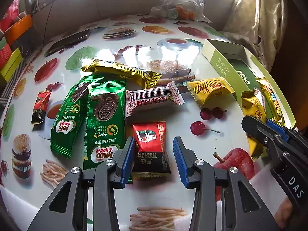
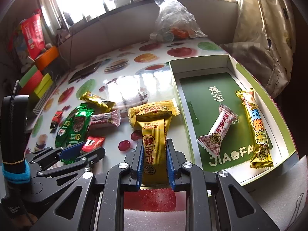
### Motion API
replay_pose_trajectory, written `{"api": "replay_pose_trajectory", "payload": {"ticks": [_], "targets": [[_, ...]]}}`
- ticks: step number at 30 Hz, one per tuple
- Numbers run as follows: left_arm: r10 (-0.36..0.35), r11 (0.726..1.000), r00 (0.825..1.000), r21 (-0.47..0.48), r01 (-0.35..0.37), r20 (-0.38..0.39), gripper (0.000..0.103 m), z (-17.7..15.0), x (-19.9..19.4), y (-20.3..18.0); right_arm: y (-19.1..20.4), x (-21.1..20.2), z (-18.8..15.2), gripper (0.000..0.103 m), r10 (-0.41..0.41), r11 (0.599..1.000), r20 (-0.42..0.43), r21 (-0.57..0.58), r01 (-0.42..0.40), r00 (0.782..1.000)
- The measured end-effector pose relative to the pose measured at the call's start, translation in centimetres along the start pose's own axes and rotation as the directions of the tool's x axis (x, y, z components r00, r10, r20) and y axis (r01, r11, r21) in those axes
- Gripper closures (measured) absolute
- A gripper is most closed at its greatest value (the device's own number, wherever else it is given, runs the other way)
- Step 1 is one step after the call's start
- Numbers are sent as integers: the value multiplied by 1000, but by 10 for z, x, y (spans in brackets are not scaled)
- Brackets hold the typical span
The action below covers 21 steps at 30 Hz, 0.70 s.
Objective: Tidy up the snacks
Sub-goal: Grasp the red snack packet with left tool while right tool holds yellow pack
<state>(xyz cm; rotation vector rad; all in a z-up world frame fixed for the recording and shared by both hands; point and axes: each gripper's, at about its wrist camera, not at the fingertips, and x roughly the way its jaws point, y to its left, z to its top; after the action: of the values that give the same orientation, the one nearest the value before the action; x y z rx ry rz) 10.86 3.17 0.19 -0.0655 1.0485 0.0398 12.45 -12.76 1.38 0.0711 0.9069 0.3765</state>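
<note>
The right gripper (image 2: pixel 154 150) pinches a gold peanut-crisp packet (image 2: pixel 154 142) by its sides, lifted clear of the surface (image 2: pixel 119 80), likely bound for the green box (image 2: pixel 227 61) at its 2 o'clock, where a white candy (image 2: pixel 217 132) and a long gold bar (image 2: pixel 256 125) already lie. The left gripper (image 1: pixel 154 150) is spread, straddling a red-and-black packet (image 1: pixel 152 146) without pressing it, seemingly lining up the next grasp.

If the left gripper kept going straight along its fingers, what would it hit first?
Most likely the red-and-black snack packet lying on the table between the open fingers of the left gripper; whether the pads already touch it is unclear.
</note>
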Motion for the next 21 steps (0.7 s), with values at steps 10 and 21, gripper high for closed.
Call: {"api": "replay_pose_trajectory", "payload": {"ticks": [10,21], "targets": [[15,1000,1000,3,-15,5,76,1,-1,2,0,1,0,83,-4,1000,-5,0,4,1000],[-18,999,999,-26,20,51,77,7,-21,10,6,-3,2,83,-18,1000,-5,-10,18,1000]]}}
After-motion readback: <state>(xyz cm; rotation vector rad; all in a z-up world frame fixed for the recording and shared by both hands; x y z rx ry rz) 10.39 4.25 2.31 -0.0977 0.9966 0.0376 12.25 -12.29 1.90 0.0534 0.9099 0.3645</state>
